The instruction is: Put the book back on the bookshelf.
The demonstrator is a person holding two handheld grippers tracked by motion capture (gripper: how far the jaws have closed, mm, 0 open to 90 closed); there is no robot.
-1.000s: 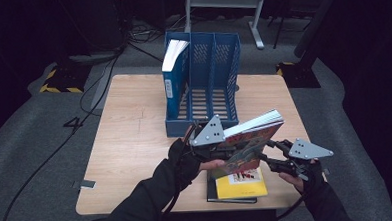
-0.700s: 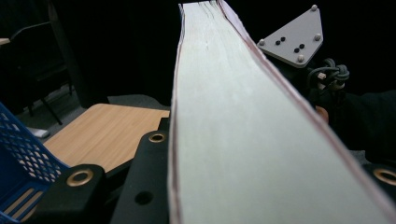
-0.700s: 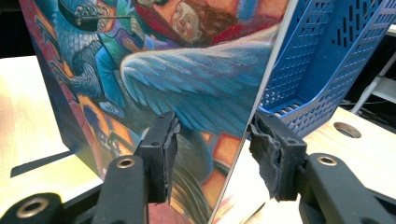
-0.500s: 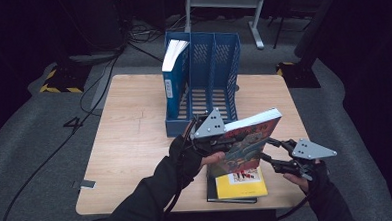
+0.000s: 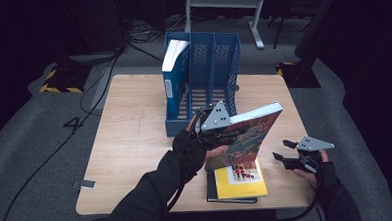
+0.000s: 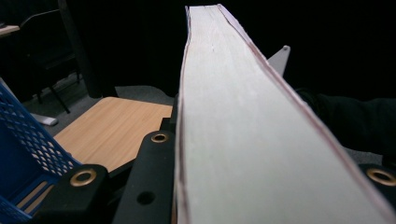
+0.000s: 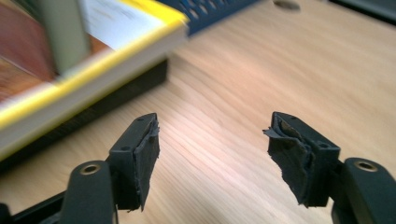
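The left gripper (image 5: 224, 131) pinches a picture book (image 5: 250, 133) by its edge, holding it tilted in the air just in front of the blue file rack (image 5: 203, 85). The right gripper (image 5: 285, 154), its jaws just opened wide with nothing between them, hovers low over the table (image 5: 130, 143), to the right of the yellow book (image 5: 239, 178) that lies flat in front of the rack.

The right gripper (image 5: 282, 152) has let go of the thick, colourful-covered book (image 5: 250, 133), its jaws opening with nothing between them, and dropped away to the right over the wooden table (image 5: 130, 143). The left gripper (image 5: 220, 129) tightened, now carrying that tilted book alone.
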